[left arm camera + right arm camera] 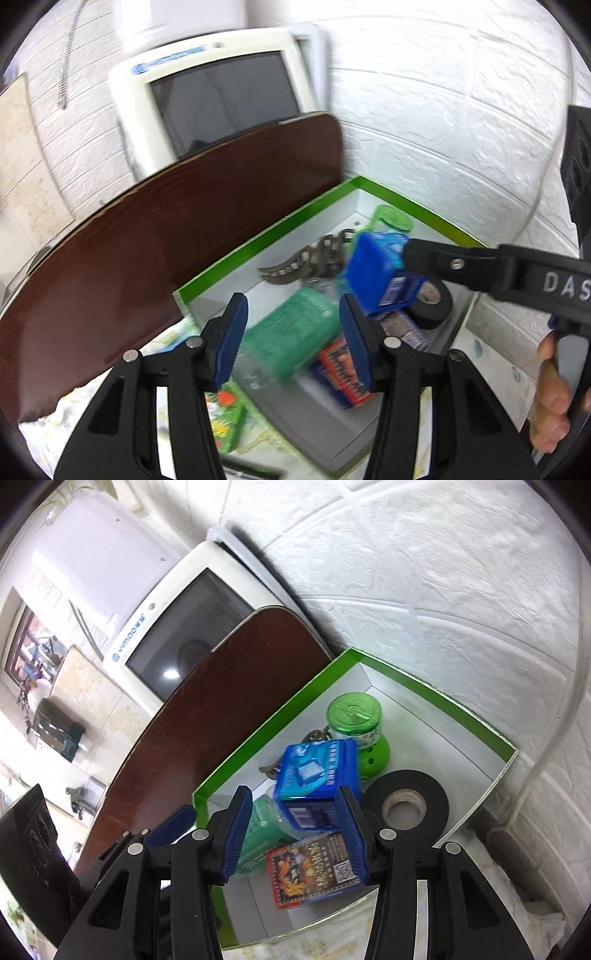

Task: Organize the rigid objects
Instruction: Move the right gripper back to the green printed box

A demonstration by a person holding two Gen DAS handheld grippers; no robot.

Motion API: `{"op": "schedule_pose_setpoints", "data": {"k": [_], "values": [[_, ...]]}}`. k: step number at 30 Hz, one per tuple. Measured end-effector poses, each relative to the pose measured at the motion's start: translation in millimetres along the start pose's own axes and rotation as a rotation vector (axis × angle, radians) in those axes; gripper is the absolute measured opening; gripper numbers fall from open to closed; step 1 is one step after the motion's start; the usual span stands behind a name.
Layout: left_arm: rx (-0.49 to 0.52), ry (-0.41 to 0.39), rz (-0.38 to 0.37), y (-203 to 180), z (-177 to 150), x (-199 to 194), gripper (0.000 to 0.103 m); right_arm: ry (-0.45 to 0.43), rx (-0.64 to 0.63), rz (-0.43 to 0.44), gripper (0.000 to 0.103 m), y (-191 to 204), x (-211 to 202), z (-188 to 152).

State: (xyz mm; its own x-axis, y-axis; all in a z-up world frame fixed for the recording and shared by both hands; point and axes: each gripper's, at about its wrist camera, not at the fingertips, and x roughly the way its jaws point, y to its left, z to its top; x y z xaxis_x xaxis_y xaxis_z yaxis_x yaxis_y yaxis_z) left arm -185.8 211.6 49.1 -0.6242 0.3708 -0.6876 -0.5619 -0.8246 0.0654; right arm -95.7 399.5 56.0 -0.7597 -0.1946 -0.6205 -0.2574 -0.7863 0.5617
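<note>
My right gripper [295,834] pinched the blue box [319,781] at mid-frame, its jaws pressed on the box's sides above the green-rimmed box [271,720]. My left gripper [291,339] hung over the same box, jaws spread and empty. Below lay a green packet [295,332], red card box [314,867], black tape roll [406,805] and green jar [354,716].

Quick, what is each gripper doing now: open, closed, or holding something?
Left gripper: open, nothing between its fingers.
Right gripper: closed on the blue box, held above the green-rimmed box.
</note>
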Motion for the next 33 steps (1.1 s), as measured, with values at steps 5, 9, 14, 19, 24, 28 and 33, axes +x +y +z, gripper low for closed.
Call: {"op": "schedule_pose_setpoints", "data": {"k": [5,9,14,19,24,28,33], "values": [[-0.097,0.009,0.04,40,-15,-8,0.051,0.023,-0.049,0.027,0.049,23,3,-6],[-0.118,0.033,0.066,56,-32,-1,0.052,0.058,-0.074,0.037,0.049,37,11,-14],[-0.115,0.098,0.05,65,-58,7,0.056,0.087,-0.105,0.06,0.049,55,18,-22],[-0.068,0.159,0.051,58,-76,29,0.058,0.104,-0.148,0.061,0.049,74,23,-28],[-0.096,0.21,0.032,65,-86,50,0.062,0.123,-0.172,0.052,0.048,84,27,-34],[-0.08,0.188,0.066,65,-85,55,0.066,0.132,-0.175,0.04,0.048,86,30,-35],[-0.087,0.184,0.137,76,-91,58,0.065,0.143,-0.191,0.033,0.048,92,33,-38]]}}
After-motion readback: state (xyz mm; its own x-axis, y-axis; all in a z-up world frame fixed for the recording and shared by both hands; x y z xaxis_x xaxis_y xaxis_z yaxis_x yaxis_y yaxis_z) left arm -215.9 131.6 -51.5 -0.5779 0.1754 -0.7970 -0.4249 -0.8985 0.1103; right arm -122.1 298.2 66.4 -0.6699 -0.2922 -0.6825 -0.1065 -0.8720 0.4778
